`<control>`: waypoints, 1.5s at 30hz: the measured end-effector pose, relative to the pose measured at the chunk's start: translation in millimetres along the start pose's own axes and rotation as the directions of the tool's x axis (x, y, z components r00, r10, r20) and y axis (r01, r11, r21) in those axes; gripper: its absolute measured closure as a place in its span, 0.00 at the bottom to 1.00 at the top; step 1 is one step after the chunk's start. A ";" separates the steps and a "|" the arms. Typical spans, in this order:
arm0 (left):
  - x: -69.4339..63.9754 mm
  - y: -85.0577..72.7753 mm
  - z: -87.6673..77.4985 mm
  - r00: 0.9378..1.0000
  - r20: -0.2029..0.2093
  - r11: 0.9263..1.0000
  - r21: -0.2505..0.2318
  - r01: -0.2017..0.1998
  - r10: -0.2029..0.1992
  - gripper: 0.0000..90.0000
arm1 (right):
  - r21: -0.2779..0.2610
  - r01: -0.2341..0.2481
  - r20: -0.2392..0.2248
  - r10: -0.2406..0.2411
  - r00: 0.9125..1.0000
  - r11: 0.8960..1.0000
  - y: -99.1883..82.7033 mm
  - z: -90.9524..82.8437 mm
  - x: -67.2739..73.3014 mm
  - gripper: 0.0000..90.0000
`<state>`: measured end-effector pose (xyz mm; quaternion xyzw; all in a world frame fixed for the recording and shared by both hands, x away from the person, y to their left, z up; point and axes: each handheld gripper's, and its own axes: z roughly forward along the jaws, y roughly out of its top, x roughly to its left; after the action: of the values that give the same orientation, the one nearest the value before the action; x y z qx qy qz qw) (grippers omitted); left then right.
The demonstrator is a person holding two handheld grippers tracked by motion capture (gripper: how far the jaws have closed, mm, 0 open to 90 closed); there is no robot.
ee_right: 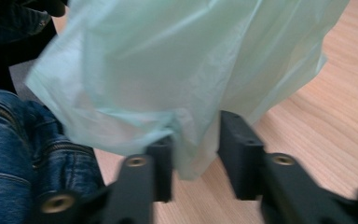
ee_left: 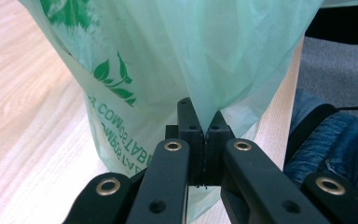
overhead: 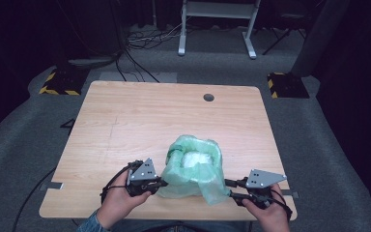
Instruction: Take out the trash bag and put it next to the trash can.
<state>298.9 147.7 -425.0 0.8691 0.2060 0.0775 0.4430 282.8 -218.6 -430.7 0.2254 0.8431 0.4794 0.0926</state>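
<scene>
While the left gripper [ee_left: 205, 135] pinches the green bag [overhead: 193, 171] at nine o'clock, the right gripper [ee_right: 195, 140], jaws narrowed but not yet gripping the film between them, should clamp fully before lifting.

This looks like a lab or recording studio. A bare wooden table [overhead: 125, 121] with a cable hole [overhead: 208, 97] stands on grey carpet [overhead: 24, 140], ringed by black curtains [overhead: 352, 72]. Loose cables [overhead: 147, 38] run across the floor, hazard-striped bases [overhead: 58, 83] flank the table, and a white frame [overhead: 217, 24] stands behind.
</scene>
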 end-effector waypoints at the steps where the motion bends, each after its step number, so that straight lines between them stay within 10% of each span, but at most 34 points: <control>1: 0.6 1.5 -3.1 1.000 -0.001 1.000 -0.006 0.000 0.000 1.00 | -0.003 0.002 0.003 -0.002 1.000 1.000 1.6 -2.5 0.9 0.84; 23: 12.1 37.9 -57.1 0.999 -0.036 0.990 -0.141 -0.017 0.012 0.99 | -0.131 0.106 0.067 -0.098 0.993 0.986 44.2 -39.7 5.4 0.99; 45: 47.8 25.9 -37.3 0.985 -0.144 0.989 -0.127 0.072 -0.090 0.98 | -0.166 -0.011 0.183 0.042 0.982 0.986 41.2 -28.1 -34.0 1.00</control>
<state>337.7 182.1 -384.3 0.8231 0.2689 0.1367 0.4811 314.3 -238.0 -382.9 0.2719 0.7852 0.5255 0.1826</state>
